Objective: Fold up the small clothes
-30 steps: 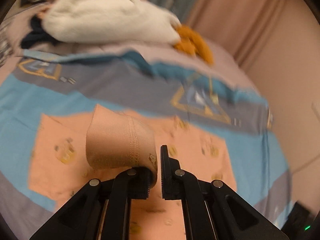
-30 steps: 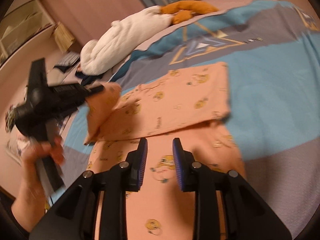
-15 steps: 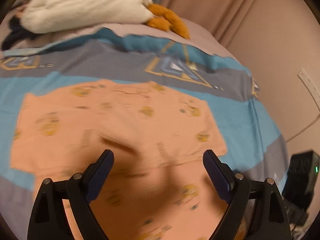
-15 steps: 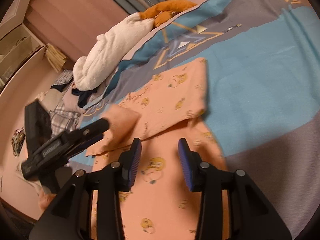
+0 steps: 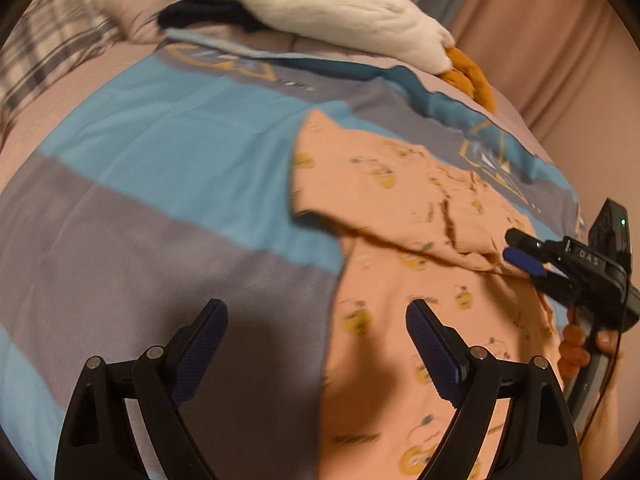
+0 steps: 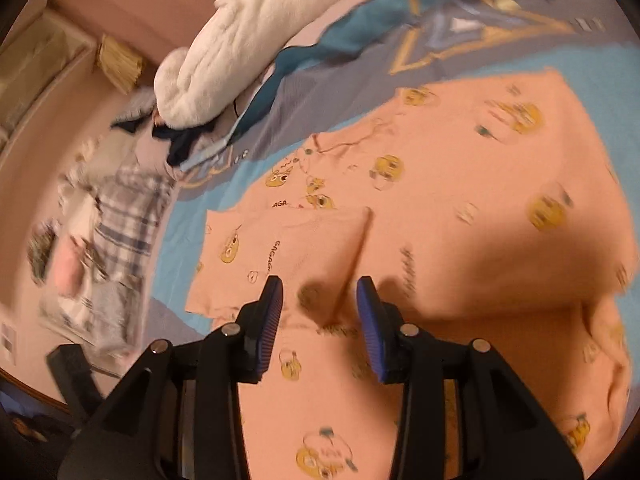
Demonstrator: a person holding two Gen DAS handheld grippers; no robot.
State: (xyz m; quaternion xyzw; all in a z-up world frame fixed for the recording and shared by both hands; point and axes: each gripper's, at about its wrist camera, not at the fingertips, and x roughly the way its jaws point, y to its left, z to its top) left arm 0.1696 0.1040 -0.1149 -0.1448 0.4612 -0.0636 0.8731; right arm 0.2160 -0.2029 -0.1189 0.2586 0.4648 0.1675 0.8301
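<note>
Motion blur smears the prints on the peach shirt (image 5: 404,208), which runs off the near edge on the blue-grey bedspread (image 5: 168,152). My left gripper (image 5: 316,332) hangs spread wide over its left hem; my right gripper (image 6: 320,304), parted, straddles the folded sleeve (image 6: 280,248).

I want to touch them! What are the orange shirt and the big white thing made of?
The orange shirt looks like soft, matte knit cotton: it creases and lies limp. The big white thing looks like fluffy plush, fuzzy and puffy, probably a stuffed toy.
</note>
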